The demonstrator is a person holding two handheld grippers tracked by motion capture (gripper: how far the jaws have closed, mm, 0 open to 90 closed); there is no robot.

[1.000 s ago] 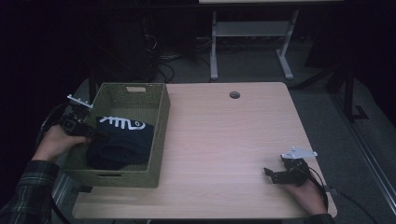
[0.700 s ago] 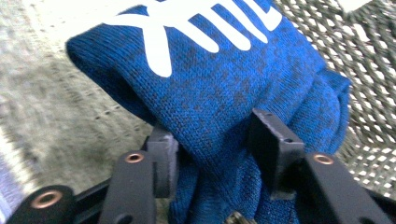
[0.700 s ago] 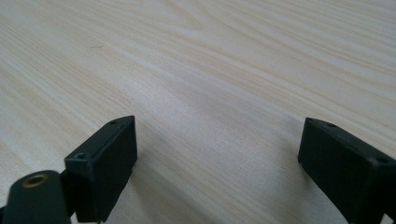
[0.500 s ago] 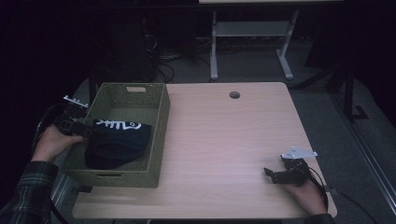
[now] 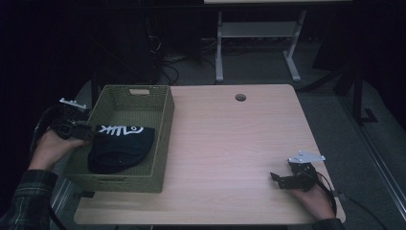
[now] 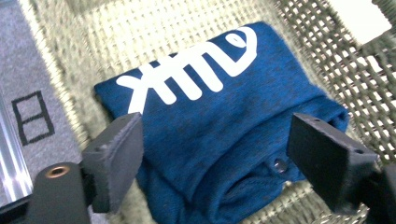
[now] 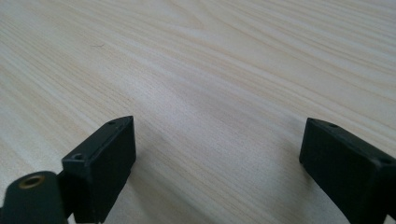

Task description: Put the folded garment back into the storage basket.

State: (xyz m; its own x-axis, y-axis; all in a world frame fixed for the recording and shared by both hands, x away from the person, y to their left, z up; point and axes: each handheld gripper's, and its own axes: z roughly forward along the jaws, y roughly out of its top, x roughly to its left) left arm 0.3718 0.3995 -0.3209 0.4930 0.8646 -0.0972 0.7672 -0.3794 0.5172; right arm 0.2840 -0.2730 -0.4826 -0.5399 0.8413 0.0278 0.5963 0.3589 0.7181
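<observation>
Looking down from the high view, the left tongs (image 5: 85,134) sit at the left wall of the woven green basket (image 5: 165,125), which stands at the left edge of the bench (image 5: 230,143). A folded navy garment with a white fishbone print (image 5: 119,146) lies flat inside it, apparently just set down. The right tongs (image 5: 282,179) rest near the bench's front right corner, well apart from the basket, seemingly parked while the other hand works.

From the left gripper view, the left tongs (image 6: 215,158) have just been opening and now stand spread, the garment (image 6: 219,121) below and between the jaws but untouched by the pads.

From the right gripper view, the right tongs (image 7: 217,163) are spread over bare wood (image 7: 210,70), pinching nothing.
</observation>
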